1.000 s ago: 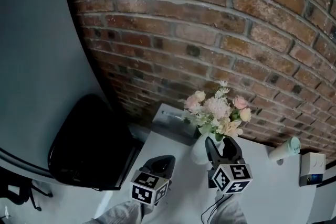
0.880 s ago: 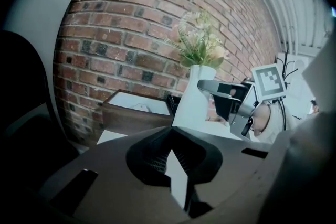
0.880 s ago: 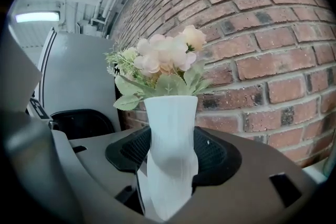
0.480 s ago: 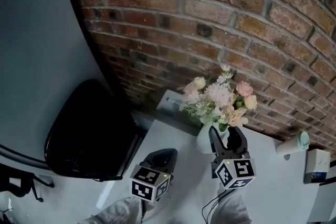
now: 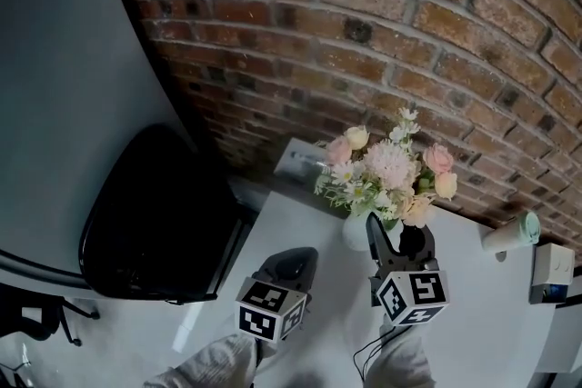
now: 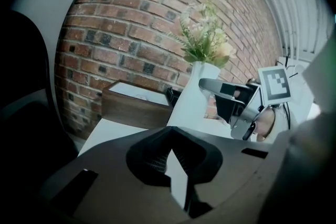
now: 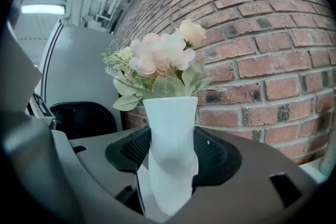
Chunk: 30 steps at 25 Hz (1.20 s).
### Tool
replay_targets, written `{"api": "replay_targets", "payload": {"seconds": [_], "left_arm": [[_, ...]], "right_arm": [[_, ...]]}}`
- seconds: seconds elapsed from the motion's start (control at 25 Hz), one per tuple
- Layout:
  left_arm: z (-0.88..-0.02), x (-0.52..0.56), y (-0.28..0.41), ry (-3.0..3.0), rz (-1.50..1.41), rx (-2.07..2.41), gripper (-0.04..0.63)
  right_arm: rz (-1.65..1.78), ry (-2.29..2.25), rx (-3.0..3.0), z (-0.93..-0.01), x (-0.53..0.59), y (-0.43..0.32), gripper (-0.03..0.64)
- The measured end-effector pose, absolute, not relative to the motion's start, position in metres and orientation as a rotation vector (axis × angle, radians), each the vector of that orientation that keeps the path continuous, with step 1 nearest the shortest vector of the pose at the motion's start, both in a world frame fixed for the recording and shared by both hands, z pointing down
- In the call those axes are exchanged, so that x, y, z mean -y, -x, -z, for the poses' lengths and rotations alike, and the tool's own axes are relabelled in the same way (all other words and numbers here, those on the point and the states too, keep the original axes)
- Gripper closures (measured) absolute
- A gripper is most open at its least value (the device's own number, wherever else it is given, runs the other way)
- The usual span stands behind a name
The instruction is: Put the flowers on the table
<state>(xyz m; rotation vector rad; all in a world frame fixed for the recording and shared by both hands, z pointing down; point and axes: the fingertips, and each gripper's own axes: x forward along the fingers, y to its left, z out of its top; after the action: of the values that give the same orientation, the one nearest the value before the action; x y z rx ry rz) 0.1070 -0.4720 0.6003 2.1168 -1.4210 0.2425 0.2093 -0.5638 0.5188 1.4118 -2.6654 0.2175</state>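
Item: bunch of pale pink and cream flowers (image 5: 386, 177) with green leaves, standing upright in a white vase (image 7: 170, 134), showing right of centre in the head view, at the far edge of the white tabletop (image 5: 473, 313) and close before the brick wall (image 5: 364, 32). The vase's foot is hiding behind the claw, so contact with the tabletop cannot be told. Right claw (image 5: 395, 233): gripping the vase, its two dark pads pressing on the vase's narrow lower part from either side. Left claw (image 6: 170, 157): sitting closed with nothing between its jaws, hovering over the tabletop to the left of the vase and apart from it. Brown box (image 6: 134, 105) with a pale top: lying just behind the vase, against the wall. Black chair (image 5: 155, 223): standing at the lower left of the head view, beside the tabletop. Pale cylinder (image 5: 511, 232) and small white box (image 5: 550, 273): lying at the right edge.
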Motion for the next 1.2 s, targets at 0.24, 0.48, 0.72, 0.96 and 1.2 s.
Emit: {"api": "replay_targets", "payload": {"seconds": [0.24,0.48,0.72,0.96,1.2], "left_arm": [[-0.595,0.467,-0.115,-2.14,-0.251,1.391,0.589],[-0.594,0.464,-0.114,-2.135,-0.244,1.382,0.589],[-0.594,0.458,-0.109,-2.131,-0.245,1.38,0.589],[-0.588,0.451,-0.101,-2.129,-0.238,1.384,0.589],[-0.584,0.44,-0.089,-2.117,-0.246,1.394,0.589]], "right_arm": [[-0.213,-1.39,2.633,-0.522,0.551,-0.207,0.354],[-0.208,-1.413,2.624,-0.522,0.547,-0.208,0.354],[-0.277,-1.446,2.638,-0.525,0.546,-0.208,0.354],[-0.308,-1.502,2.599,-0.525,0.546,-0.211,0.354],[-0.344,-1.535,2.584,-0.521,0.539,-0.215,0.354]]}}
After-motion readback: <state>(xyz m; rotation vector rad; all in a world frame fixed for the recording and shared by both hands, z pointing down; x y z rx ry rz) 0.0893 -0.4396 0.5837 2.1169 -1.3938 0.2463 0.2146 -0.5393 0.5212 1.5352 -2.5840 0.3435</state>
